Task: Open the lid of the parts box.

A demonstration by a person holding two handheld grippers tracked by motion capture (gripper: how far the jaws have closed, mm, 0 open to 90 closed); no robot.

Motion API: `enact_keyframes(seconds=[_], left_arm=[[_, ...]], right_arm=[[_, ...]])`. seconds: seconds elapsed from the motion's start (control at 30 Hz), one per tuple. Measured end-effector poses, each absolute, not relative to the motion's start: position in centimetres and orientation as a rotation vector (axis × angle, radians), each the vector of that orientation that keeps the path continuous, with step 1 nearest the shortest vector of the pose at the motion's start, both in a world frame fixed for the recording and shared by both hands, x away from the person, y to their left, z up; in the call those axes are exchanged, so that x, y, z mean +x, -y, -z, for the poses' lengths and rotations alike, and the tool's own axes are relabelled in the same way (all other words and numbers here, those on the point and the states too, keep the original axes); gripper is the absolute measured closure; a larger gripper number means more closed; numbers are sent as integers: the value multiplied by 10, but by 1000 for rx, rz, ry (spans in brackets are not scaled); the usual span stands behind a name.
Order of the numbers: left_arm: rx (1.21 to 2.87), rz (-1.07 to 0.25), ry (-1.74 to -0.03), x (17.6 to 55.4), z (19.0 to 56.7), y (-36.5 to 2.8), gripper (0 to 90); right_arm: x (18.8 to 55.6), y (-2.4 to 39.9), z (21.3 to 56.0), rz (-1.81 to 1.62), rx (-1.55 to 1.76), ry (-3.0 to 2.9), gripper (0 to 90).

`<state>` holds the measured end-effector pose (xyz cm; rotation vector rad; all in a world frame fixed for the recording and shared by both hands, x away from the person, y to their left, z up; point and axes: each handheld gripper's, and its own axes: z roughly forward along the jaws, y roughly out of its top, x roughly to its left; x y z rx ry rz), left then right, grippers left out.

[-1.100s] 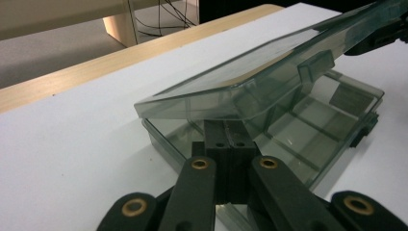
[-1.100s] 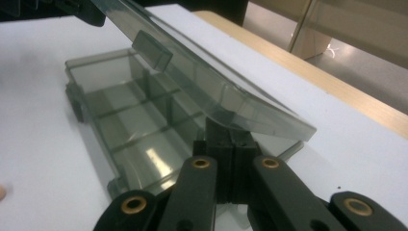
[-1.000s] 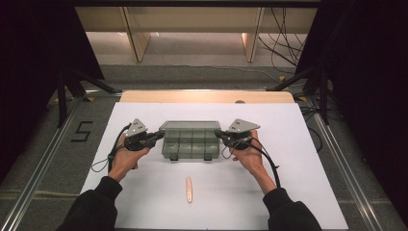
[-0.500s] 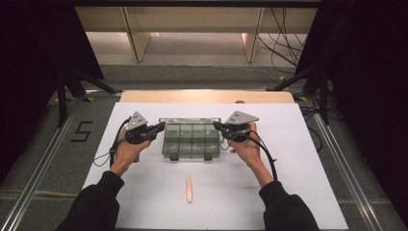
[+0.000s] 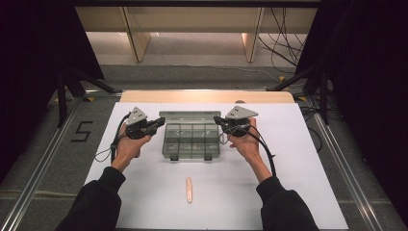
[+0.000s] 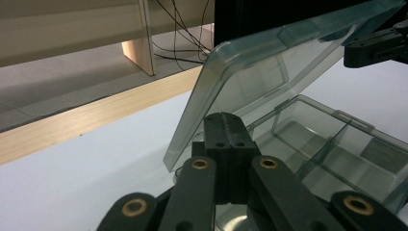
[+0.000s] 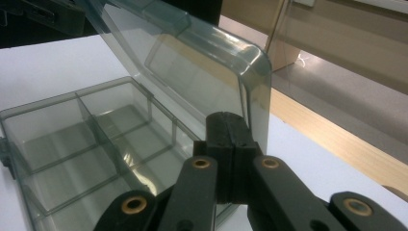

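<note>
A smoky clear plastic compartment box [image 5: 191, 142] lies mid-table with its hinged lid [image 5: 190, 115] raised steeply toward the far side. My left gripper [image 5: 161, 122] is at the lid's left end and my right gripper [image 5: 216, 120] at its right end. In the left gripper view the jaws [image 6: 225, 120] are shut with nothing between them, their tips under the lid's corner [image 6: 260, 82]. My right gripper [image 7: 231, 120] is likewise shut, its tips against the lid's edge [image 7: 255, 72]. The empty compartments [image 7: 72, 139] are in view.
A small peach stick-like piece [image 5: 189, 188] lies on the white tabletop [image 5: 298, 183] in front of the box. A wooden strip [image 5: 207, 96] runs along the table's far edge, with floor, furniture legs and cables beyond it. Dark stands flank the table.
The lid has swung further up, from low to steeply raised. Both hands and grippers have moved toward the far side along with it.
</note>
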<state>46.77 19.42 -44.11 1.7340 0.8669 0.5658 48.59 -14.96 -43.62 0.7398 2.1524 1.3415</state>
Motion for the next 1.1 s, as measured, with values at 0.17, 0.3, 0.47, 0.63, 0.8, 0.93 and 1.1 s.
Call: enact_keyframes(seconds=[0.17,0.3,0.47,0.63,0.8,0.93,1.1], left_arm=[[1719,-568,-880,473,443,-195,898],[1716,-568,-879,475,443,-195,898],[1715,-570,-882,476,442,-194,898],[1716,-573,-882,475,442,-194,898],[1718,-574,-882,475,442,-194,898],[1718,-576,-882,475,442,-194,899],[1718,-576,-882,475,442,-194,898]], right_arm=[[490,149,434,-1341,745,-2142,900],[493,149,433,-1336,753,-2135,900],[493,150,432,-1328,750,-2152,900],[492,153,433,-1347,748,-2148,892],[487,156,429,-1359,726,-2210,814],[484,163,427,-1373,736,-2225,743],[483,172,433,-1352,822,-2242,589]])
